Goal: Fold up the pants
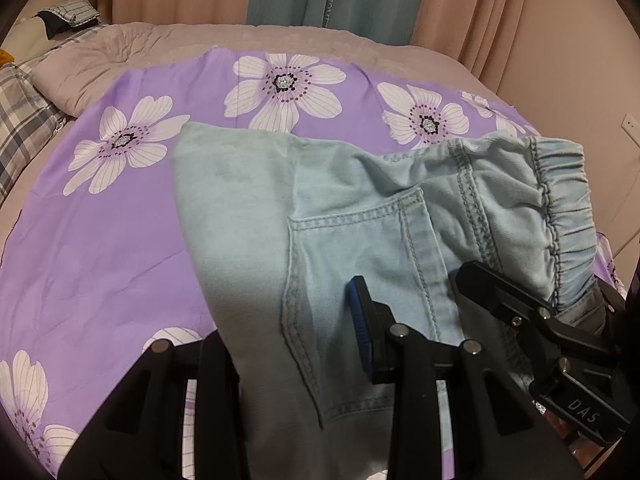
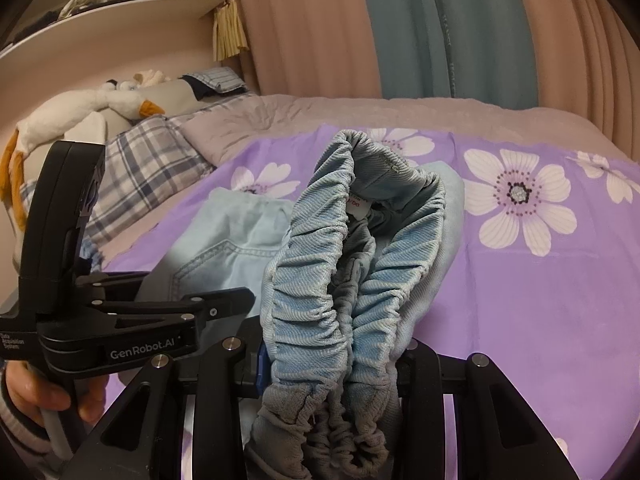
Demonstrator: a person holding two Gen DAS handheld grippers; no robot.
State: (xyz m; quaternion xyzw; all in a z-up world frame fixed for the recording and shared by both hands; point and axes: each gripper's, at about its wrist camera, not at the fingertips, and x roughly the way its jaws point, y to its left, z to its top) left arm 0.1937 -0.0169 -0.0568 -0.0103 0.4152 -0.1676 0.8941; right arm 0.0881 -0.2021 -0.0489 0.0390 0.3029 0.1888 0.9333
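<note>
The bed (image 1: 280, 36) fills the room, and a purple flowered sheet (image 1: 100, 248) is spread over it as a flat place for folding. On that sheet lie the pants (image 1: 248, 208), pale blue denim, with the waist end lifted off the sheet while the far part rests flat. The back pocket (image 1: 360, 248) faces up, so they seem to be seat side up. The elastic waistband (image 2: 320, 264) is bunched and raised, probably so the top half can be carried over the legs. The right gripper (image 2: 328, 364) is clamped on that waistband, the cloth pinched between its fingers. The left gripper (image 1: 280, 344) grips the denim just beside the pocket, cloth passing between its fingers, near the right one; together they hold the edge level.
</note>
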